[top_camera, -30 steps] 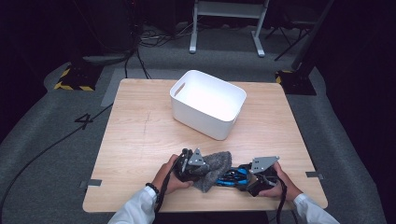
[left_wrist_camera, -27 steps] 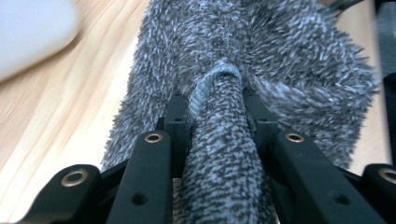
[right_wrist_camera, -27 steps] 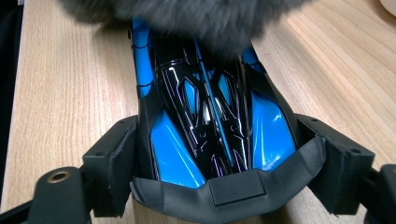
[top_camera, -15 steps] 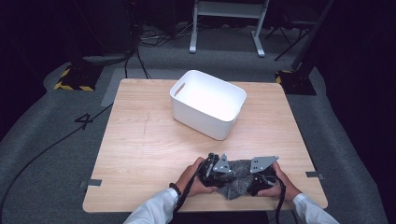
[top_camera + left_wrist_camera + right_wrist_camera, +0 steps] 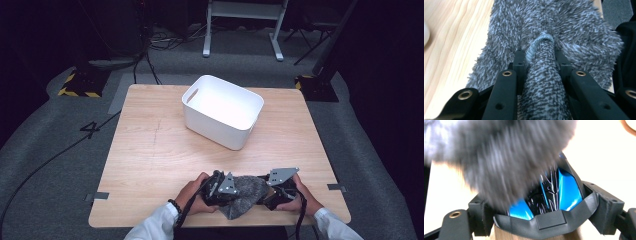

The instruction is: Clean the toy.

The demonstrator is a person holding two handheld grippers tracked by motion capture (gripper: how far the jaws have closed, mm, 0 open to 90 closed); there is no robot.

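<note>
A fluffy grey cloth (image 5: 248, 194) lies bunched at the table's front edge between both hands. My left gripper (image 5: 236, 192) is shut on a fold of the cloth (image 5: 541, 82), which runs up between its jaws. My right gripper (image 5: 266, 194) faces it from the right, jaws wide around a glossy blue and black object (image 5: 567, 190) with a dark grey edge. The cloth (image 5: 499, 157) lies over that object and hides most of it, blurred in the right gripper view. In the high view the object is hidden under the cloth.
A white plastic bin (image 5: 215, 127) stands at the back middle of the wooden table (image 5: 150, 150). Dark floor with cables and stand legs surrounds the table. Both hands rest close to the front edge.
My left gripper has slid to the right with the grey cloth, which now covers the blue object that showed a second ago. The right gripper has stayed in place.
</note>
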